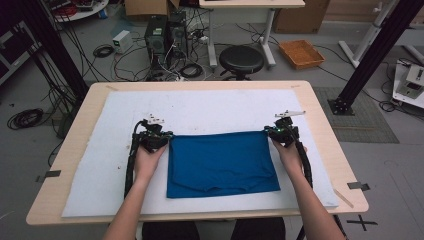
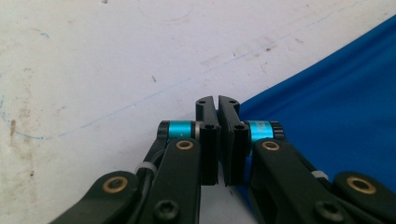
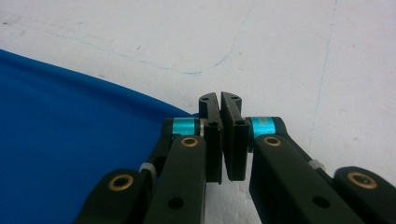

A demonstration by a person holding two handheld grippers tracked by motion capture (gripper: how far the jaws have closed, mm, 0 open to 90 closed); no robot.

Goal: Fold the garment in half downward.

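While spread flat on the white mat (image 1: 110, 150), blue cloth (image 1: 220, 162) lies between both grippers. Left gripper (image 1: 167, 136) at its far left corner, right gripper (image 1: 267, 131) at its far right corner, each pinched together on the fabric edge.

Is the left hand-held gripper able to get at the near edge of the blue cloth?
Probably yes. The left hand-held gripper sits at the blue cloth's far left corner, and bare white mat lies alongside.
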